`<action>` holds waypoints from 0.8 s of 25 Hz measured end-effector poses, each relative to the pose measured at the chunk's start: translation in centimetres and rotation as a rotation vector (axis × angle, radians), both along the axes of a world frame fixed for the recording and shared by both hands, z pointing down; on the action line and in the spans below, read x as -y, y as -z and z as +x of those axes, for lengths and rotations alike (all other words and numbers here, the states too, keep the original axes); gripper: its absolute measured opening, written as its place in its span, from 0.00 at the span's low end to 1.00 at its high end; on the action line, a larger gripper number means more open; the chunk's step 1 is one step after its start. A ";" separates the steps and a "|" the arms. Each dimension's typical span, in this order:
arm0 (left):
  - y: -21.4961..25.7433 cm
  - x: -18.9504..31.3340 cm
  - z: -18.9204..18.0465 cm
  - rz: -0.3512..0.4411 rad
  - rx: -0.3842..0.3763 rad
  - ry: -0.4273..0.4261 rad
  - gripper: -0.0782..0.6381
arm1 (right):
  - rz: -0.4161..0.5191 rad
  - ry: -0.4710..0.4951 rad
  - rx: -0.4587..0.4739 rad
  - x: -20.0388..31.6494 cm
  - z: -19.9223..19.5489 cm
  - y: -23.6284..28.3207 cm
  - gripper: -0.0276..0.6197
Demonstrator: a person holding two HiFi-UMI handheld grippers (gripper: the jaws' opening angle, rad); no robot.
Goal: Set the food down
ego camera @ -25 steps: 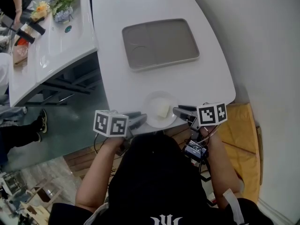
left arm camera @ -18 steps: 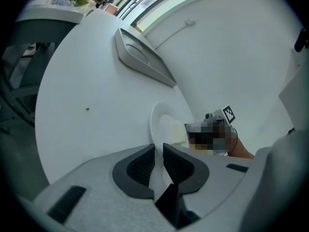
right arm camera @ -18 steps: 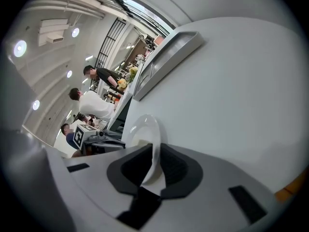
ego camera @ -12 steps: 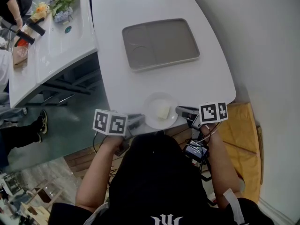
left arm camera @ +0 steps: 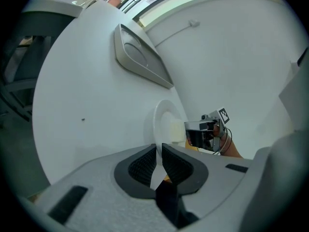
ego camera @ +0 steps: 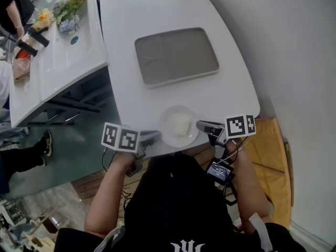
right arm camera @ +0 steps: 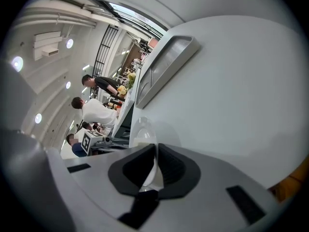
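Note:
A white plate (ego camera: 167,117) with a pale yellow block of food (ego camera: 182,125) sits at the near edge of the white table (ego camera: 136,14). My left gripper (ego camera: 156,136) has the plate's left rim between its pads. My right gripper (ego camera: 199,125) has the right rim between its pads. Both pairs of jaws are closing on the rim. In the left gripper view the plate (left arm camera: 161,122) stands edge-on just beyond the left gripper (left arm camera: 158,153), with the food (left arm camera: 177,132) and the right gripper (left arm camera: 203,129) behind it. In the right gripper view the rim (right arm camera: 142,129) runs into the right gripper (right arm camera: 155,156).
A grey two-part tray (ego camera: 178,56) lies farther out on the table. A second white table (ego camera: 58,56) with flowers (ego camera: 65,7) stands at the left, with people beside it. A yellow cushion (ego camera: 268,140) lies at the right, under the table's edge.
Both grippers have stayed at the plate's sides, the right one a little closer to the rim. The plate and food have hardly moved.

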State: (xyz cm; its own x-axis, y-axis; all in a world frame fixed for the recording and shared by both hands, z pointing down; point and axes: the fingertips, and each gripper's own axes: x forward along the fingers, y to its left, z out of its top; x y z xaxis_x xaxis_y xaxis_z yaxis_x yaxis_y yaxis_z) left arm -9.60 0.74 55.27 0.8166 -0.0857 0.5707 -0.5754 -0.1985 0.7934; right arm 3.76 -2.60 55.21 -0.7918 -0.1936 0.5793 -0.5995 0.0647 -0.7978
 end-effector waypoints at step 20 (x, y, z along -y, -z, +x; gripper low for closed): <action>3.6 13.9 7.8 0.074 0.034 0.037 0.16 | 0.116 0.039 0.078 16.4 7.0 5.5 0.07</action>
